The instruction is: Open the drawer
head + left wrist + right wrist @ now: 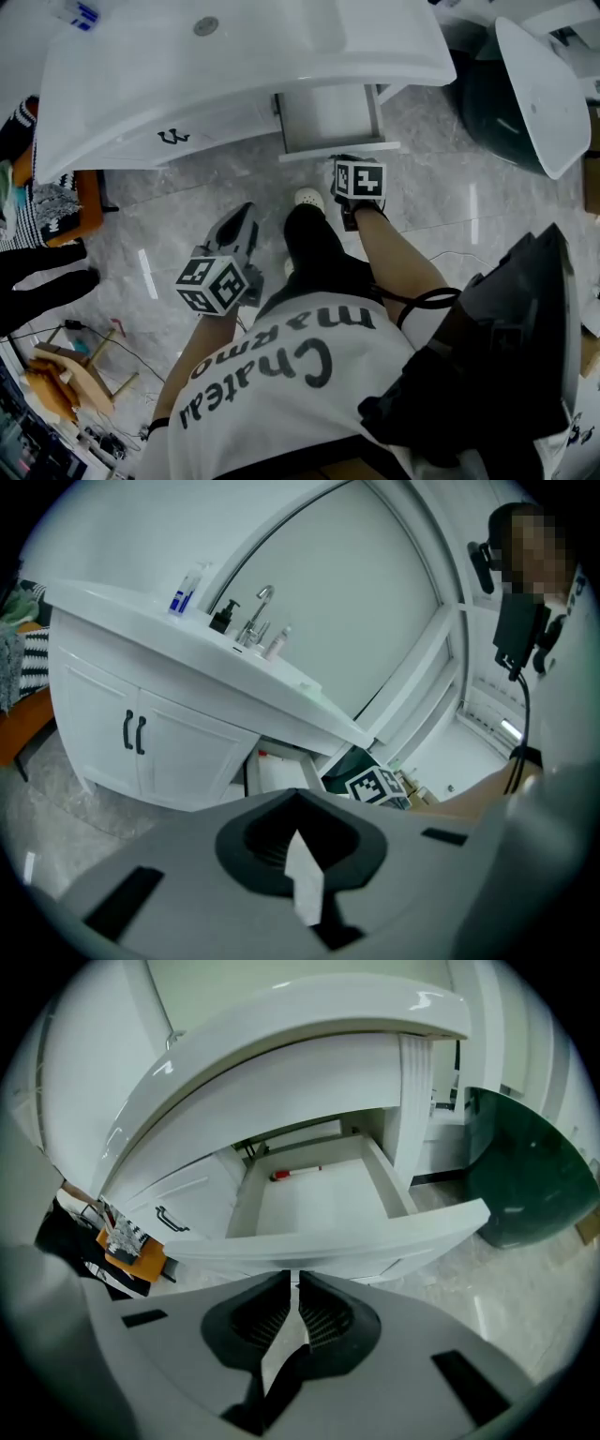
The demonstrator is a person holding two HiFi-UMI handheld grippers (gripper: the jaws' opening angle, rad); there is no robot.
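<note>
Standing almost together, the jaws of the right gripper [292,1279] are leaving only a thin slit between their ribbed pads, and nothing is sitting in it. Just ahead of those tips, the front panel of the drawer [337,1241] is running across the right gripper view; the jaws are not closing on its edge, and whether they are brushing it cannot be told. The drawer is standing pulled out from under the white counter [234,66], with its side walls and pale floor showing and a small red-and-white item [295,1174] lying near its back wall.

The left gripper [300,794] is pointing at the cabinet from farther back, with its jaws meeting at the tips and holding nothing. It is hanging well apart from the drawer, over bare marble floor [178,225].

To the left of the drawer, two cabinet doors [164,747] with black handles are sitting closed under the counter's overhanging edge. To the right, a dark green rounded bin [525,1176] is crowding the drawer's right corner and leaving only a narrow strip of floor there. In the head view, the person's legs are filling the space directly in front of the drawer, while open floor is stretching to the left toward an orange seat [89,202].
</note>
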